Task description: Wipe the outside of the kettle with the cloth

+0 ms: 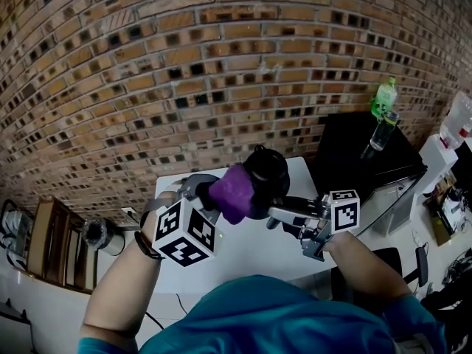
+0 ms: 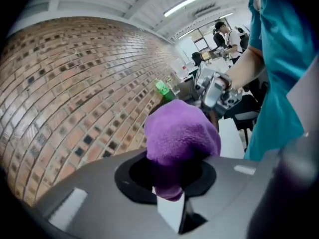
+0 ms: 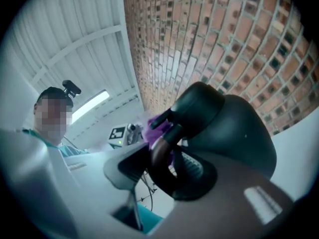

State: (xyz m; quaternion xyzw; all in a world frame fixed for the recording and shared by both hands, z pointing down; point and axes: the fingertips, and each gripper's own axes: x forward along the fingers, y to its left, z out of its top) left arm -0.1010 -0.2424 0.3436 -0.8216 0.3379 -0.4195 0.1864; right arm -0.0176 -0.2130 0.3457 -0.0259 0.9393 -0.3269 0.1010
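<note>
Kettle [image 1: 268,169] partly behind cloth [image 1: 234,192]

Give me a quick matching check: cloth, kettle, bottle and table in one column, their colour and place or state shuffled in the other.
1 cloth
2 kettle
3 bottle
4 table

A green, upright at the far right
B white, below both grippers
C purple, clamped in the left gripper
D black, handle gripped by the right gripper

Pairs: 1-C, 2-D, 3-A, 4-B
</note>
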